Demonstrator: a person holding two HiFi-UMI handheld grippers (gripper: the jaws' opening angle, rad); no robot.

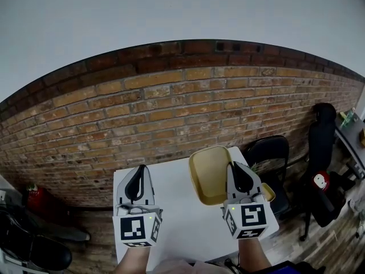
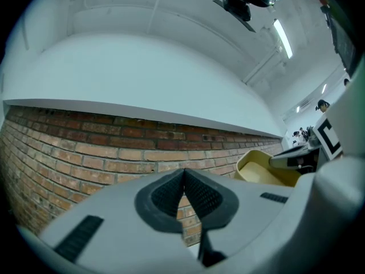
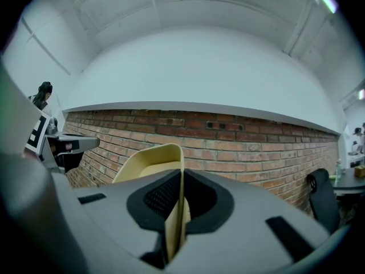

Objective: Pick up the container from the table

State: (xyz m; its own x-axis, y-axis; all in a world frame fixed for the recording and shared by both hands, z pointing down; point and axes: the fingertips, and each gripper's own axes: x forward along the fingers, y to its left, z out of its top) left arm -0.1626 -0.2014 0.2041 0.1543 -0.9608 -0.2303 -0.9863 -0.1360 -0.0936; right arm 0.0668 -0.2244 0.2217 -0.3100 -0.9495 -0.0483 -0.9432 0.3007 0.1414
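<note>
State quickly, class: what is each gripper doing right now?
Left gripper: closed, empty.
Right gripper: closed on the yellow container wall.

I see the white table [image 1: 177,207] below me, its far edge close against the brick wall [image 1: 171,107]. It stands on a wooden floor [image 1: 336,238], with a black chair [image 1: 268,153] just beside its right side.

My right claw [image 3: 181,178] has a matt grey plastic shell and black rubbery pads [image 3: 157,196] with a fine gridded texture. My left claw [image 2: 183,178] looks the same. The container [image 3: 151,161] is thin, smooth plastic, pale yellow with a soft sheen. The desk [image 1: 171,198] has a smooth, matt white top. The wall [image 1: 171,107] behind is rough bare brick with gritty mortar lines, and smooth matt white above.
</note>
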